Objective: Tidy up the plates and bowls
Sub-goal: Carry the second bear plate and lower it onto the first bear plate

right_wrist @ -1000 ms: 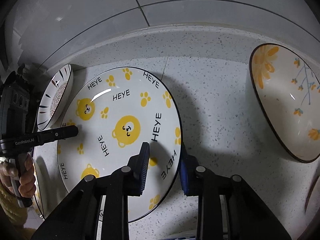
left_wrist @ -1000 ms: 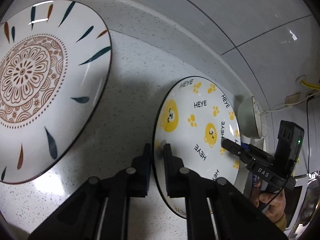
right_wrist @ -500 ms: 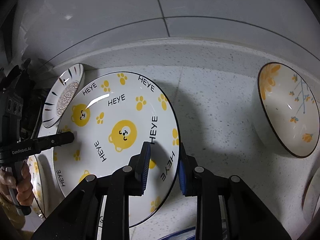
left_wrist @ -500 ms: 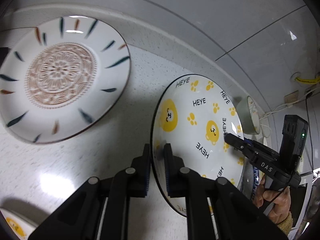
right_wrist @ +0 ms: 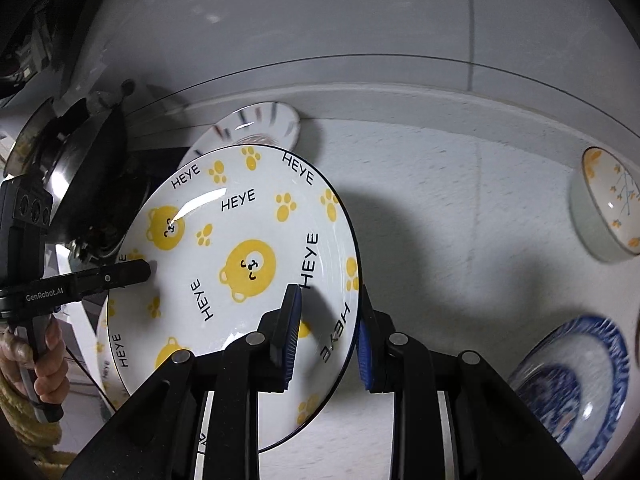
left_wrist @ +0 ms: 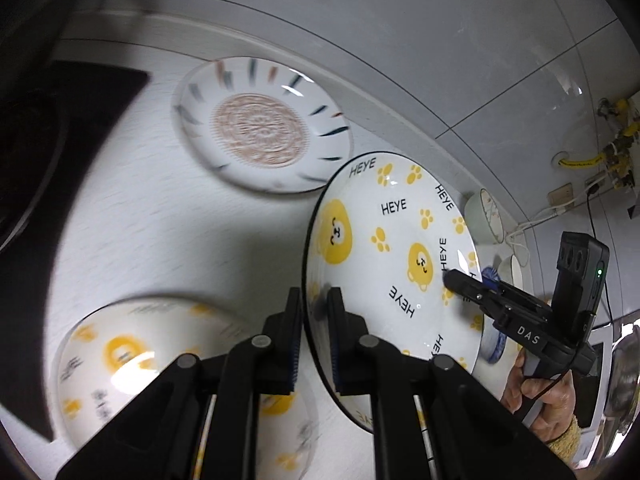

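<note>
A white plate with yellow bears and "HEYE" lettering (left_wrist: 392, 248) (right_wrist: 240, 248) is held above the counter between both grippers. My left gripper (left_wrist: 314, 308) is shut on its left rim. My right gripper (right_wrist: 328, 316) is shut on its right rim, one finger on the face, one behind. A second bear-print dish (left_wrist: 132, 364) lies on the counter below left; its edge shows under the held plate in the right wrist view (right_wrist: 106, 364). A mandala plate with dash marks (left_wrist: 260, 128) (right_wrist: 260, 124) lies by the wall.
A flower-print bowl (right_wrist: 608, 208) sits at the right, also seen behind the plate in the left wrist view (left_wrist: 486, 216). A blue-patterned plate (right_wrist: 576, 388) lies at lower right. A dark stovetop (left_wrist: 60, 128) and a pan (right_wrist: 88, 164) are at the left. The tiled wall runs behind.
Both grippers have lifted the bear plate higher and carried it left. The mandala plate looks farther off, and the second bear dish has come into view below.
</note>
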The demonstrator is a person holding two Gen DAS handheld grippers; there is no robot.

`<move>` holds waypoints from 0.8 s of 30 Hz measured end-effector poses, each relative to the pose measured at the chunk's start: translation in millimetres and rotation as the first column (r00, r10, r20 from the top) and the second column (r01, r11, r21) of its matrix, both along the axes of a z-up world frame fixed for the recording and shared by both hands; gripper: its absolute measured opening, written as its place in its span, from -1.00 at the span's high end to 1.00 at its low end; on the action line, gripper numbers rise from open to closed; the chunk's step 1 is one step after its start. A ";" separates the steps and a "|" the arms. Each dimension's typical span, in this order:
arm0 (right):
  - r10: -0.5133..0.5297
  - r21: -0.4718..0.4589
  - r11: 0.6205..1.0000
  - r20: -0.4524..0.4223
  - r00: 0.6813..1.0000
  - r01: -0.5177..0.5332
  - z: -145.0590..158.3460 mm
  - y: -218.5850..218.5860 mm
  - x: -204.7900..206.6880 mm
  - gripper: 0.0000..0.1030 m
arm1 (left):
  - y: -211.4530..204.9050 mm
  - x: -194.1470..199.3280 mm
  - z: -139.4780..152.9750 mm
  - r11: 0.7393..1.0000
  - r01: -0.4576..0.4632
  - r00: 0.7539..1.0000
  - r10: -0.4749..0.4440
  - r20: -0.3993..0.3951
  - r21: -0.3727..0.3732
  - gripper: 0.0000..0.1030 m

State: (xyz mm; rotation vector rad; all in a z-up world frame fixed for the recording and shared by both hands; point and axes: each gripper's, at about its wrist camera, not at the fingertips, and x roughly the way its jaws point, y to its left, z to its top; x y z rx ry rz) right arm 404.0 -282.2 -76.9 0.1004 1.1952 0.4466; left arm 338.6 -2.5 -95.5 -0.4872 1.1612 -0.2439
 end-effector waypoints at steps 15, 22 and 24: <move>0.031 0.051 0.998 -0.006 1.000 -0.031 12.0 121.5 -85.7 0.55 | 127.3 -96.7 17.9 1.000 -0.010 1.000 0.010 0.026 0.004 0.80; -0.019 0.048 0.999 -0.016 1.000 0.019 8.4 153.4 -114.6 0.55 | 153.6 -104.9 6.2 0.999 0.038 0.999 -0.038 0.016 -0.006 0.80; -0.036 0.049 0.998 -0.032 0.999 0.038 4.5 156.8 -120.4 0.55 | 157.0 -104.2 0.3 0.998 0.054 0.998 -0.054 0.011 -0.015 0.80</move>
